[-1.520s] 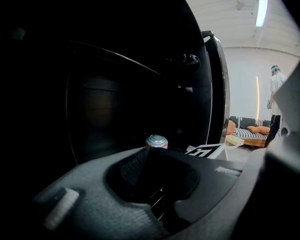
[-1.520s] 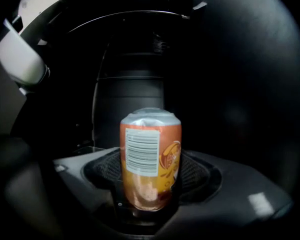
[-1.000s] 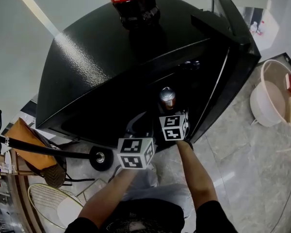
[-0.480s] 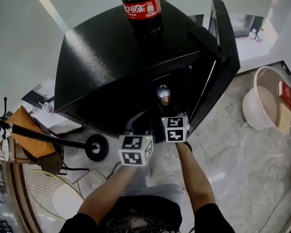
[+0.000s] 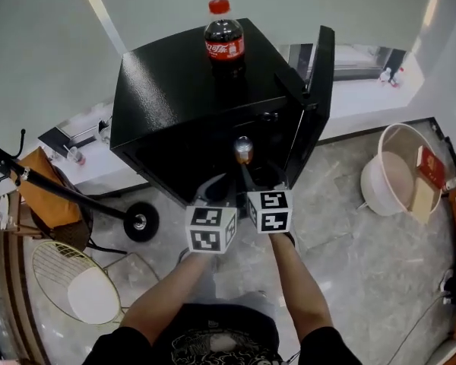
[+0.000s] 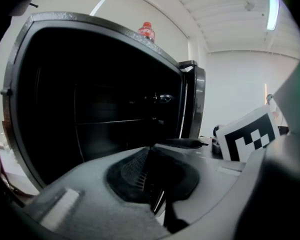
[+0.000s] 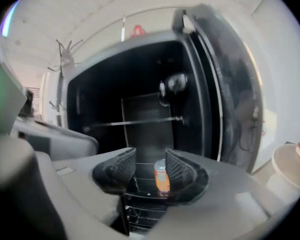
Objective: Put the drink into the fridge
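Observation:
An orange drink can (image 7: 161, 176) stands upright on a wire shelf inside the black fridge (image 5: 190, 90), whose door (image 5: 315, 90) hangs open at the right. The head view shows the can's silver top (image 5: 243, 150) just inside the opening. My right gripper (image 7: 150, 166) is drawn back in front of the fridge. Its jaws are closing with a gap left and nothing between them; the can stands farther in. My left gripper (image 6: 151, 176) is beside it, jaws together and empty. A cola bottle (image 5: 224, 44) stands on the fridge top.
A white basin (image 5: 399, 173) holding a box sits on the floor at the right. A black wheeled stand (image 5: 140, 221), an orange bag (image 5: 49, 204) and a round wire stool (image 5: 76, 284) are at the left. Grey tiled floor lies in front of the fridge.
The view has backed away from the fridge, so the whole cola bottle now shows. Both grippers have pulled back from the opening, and the can stays on the shelf.

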The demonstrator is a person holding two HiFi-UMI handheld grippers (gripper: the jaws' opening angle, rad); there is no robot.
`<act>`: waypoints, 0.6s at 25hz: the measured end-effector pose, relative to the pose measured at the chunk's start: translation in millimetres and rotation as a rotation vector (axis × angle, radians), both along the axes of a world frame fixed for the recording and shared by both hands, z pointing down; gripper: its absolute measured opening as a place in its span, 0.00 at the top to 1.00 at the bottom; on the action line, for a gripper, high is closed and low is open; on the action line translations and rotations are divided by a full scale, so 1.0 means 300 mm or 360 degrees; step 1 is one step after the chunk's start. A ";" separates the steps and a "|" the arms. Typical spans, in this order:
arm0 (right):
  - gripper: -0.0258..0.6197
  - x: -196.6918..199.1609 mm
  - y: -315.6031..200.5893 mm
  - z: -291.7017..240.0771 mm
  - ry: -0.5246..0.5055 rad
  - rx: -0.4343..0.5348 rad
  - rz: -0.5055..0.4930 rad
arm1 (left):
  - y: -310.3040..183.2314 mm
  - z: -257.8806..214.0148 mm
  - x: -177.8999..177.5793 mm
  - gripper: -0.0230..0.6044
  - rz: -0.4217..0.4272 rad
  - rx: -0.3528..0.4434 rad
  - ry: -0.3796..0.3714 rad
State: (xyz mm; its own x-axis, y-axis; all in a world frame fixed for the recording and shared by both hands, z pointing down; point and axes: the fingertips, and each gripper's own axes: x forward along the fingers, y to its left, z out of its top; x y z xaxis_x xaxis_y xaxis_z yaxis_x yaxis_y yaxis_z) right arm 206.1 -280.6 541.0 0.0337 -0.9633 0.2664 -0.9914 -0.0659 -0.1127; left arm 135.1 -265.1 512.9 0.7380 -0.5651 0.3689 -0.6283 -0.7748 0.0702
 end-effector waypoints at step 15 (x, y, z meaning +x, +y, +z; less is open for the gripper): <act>0.85 -0.092 0.355 -0.449 0.0124 0.0058 -0.0293 | 0.268 -0.352 -0.028 0.96 -0.0136 0.0024 0.0115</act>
State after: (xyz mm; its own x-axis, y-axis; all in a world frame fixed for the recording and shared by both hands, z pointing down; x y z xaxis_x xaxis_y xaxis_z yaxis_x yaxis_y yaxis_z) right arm 178.5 -174.1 406.2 -0.1248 -0.9640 0.2350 -0.9922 0.1202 -0.0340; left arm 126.6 -184.7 407.4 0.7114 -0.6320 0.3074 -0.6857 -0.7200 0.1066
